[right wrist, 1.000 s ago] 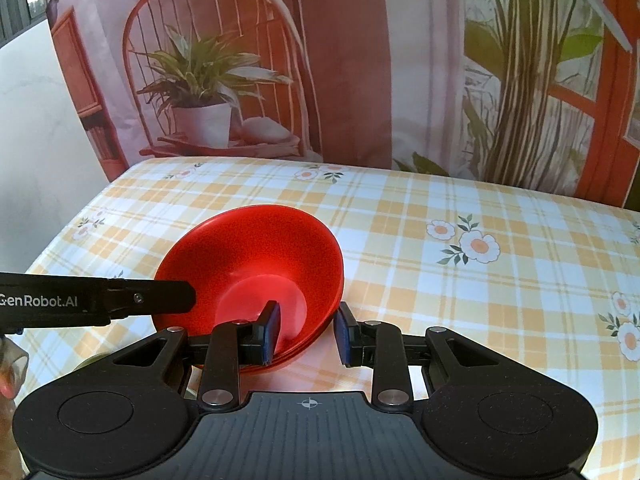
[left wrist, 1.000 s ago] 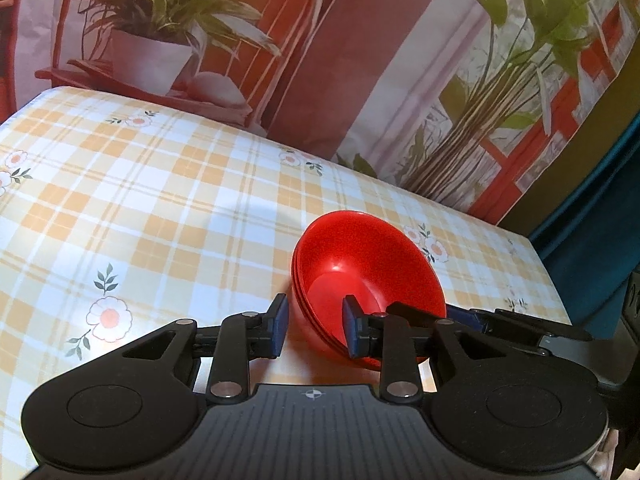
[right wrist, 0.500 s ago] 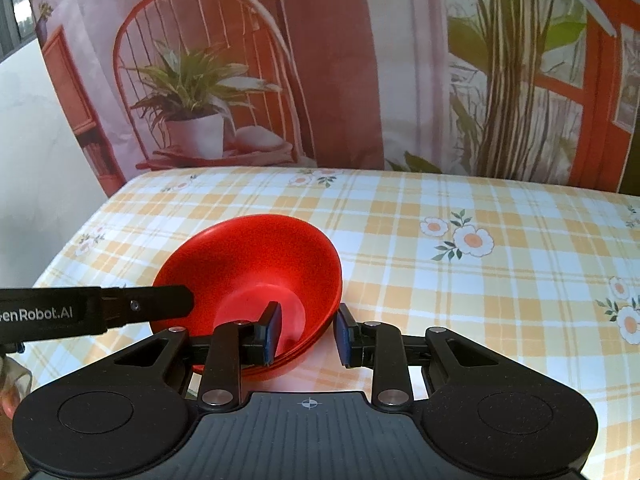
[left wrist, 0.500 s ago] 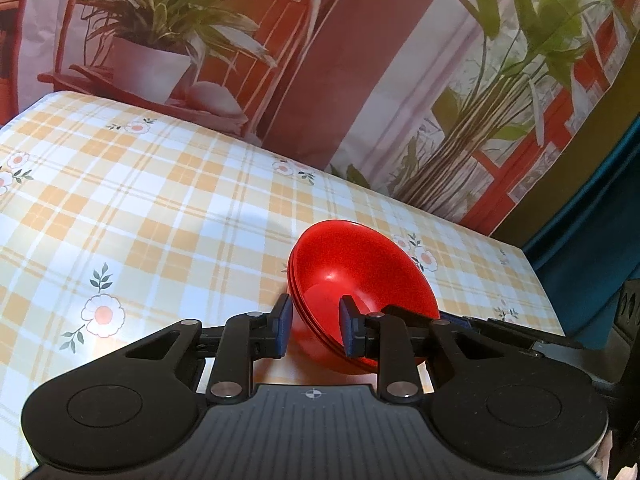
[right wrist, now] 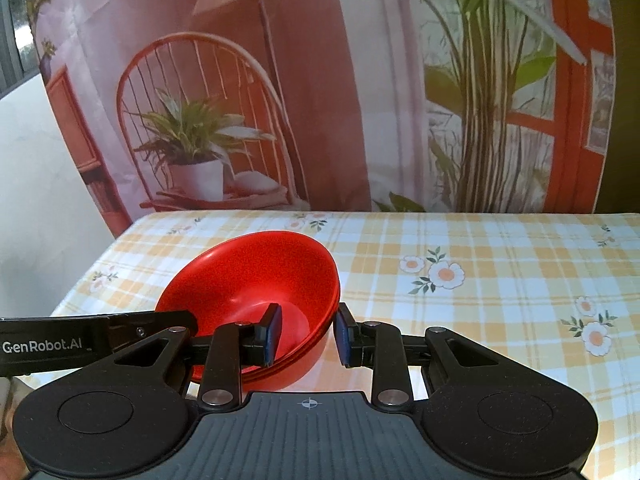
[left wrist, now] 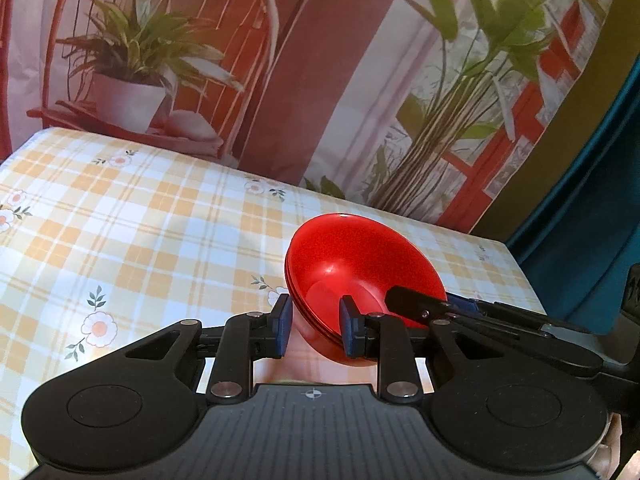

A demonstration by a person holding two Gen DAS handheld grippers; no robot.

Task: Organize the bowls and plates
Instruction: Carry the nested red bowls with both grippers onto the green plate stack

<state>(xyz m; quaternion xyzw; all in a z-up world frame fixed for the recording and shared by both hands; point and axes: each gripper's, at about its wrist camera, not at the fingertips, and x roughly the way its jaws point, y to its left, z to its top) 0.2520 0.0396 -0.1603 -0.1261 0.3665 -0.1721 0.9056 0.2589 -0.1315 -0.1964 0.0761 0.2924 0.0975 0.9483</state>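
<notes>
A stack of red bowls (left wrist: 352,256) hangs tilted just above the checked tablecloth, held from both sides. My left gripper (left wrist: 316,326) is shut on the stack's left rim, with one pad outside the wall and one inside. In the right wrist view the same red bowls (right wrist: 256,276) fill the lower middle. There my right gripper (right wrist: 308,334) is shut on the opposite rim, also one pad in and one out. Each view shows the other gripper's black finger reaching the far rim: the right one (left wrist: 420,304) and the left one (right wrist: 152,326).
The table carries a yellow-and-white checked cloth (right wrist: 480,280) with flower prints. A printed backdrop (right wrist: 320,100) of a chair and plants stands along its far edge. A teal curtain (left wrist: 592,216) hangs past the table's right end, and a white wall (right wrist: 48,184) lies past the left.
Both grippers have risen with the red bowls still pinched between them. The table has dropped lower in both views and more of the backdrop shows. Neither grip has altered.
</notes>
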